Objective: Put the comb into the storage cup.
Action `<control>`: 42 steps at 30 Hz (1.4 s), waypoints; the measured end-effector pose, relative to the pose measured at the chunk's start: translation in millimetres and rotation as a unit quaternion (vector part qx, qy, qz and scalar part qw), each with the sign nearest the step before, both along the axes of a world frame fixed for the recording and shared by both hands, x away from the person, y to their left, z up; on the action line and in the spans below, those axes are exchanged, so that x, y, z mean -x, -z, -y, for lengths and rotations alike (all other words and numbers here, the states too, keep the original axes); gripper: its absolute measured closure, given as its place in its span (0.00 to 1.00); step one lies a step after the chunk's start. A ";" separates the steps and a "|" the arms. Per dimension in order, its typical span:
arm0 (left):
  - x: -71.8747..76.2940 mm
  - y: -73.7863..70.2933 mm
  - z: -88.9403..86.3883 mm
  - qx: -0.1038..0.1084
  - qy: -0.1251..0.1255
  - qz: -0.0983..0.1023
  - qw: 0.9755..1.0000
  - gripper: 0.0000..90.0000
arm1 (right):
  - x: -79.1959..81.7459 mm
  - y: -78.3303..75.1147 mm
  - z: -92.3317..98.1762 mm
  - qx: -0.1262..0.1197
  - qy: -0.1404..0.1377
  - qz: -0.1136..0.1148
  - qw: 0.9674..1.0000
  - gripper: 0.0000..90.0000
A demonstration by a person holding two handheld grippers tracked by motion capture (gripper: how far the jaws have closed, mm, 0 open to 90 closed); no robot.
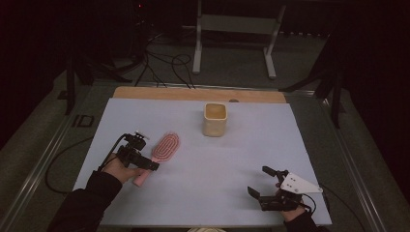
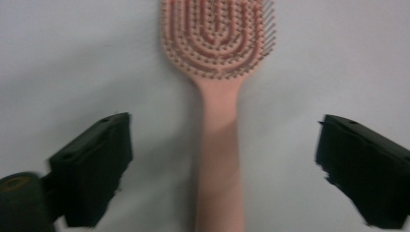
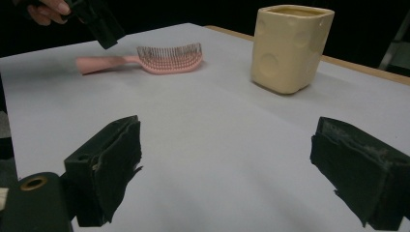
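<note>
One pink brush (image 1: 162, 151) lies flat on the white sheet (image 1: 232, 159), bristles up, at the left. The left gripper (image 1: 145, 163) hangs over its handle, jaws spread wide to either side of it, not pressing it. One cream cup (image 1: 214, 119) stands upright well beyond the brush head, its inside too dim to judge. Bare sheet lies between them. The right gripper (image 1: 263, 182) rests at the right, jaws released, holding nothing.
</note>
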State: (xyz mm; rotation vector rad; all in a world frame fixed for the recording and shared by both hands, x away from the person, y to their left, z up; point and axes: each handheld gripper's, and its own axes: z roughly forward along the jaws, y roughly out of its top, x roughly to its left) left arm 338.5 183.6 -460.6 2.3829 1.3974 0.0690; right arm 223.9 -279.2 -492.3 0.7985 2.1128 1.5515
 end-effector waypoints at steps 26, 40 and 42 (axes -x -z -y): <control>-12.7 22.9 9.2 -0.011 -0.020 -0.033 0.999 0.58 | -0.1 0.2 0.3 0.000 0.000 0.000 1.000 0.11; -18.9 27.7 14.1 -0.020 -0.011 -0.048 0.999 0.73 | 0.2 -0.1 0.9 0.000 0.001 0.001 1.000 0.11; -19.3 28.1 14.7 -0.021 -0.012 -0.048 0.999 0.73 | 0.2 -0.1 0.8 0.000 0.001 0.001 1.000 0.11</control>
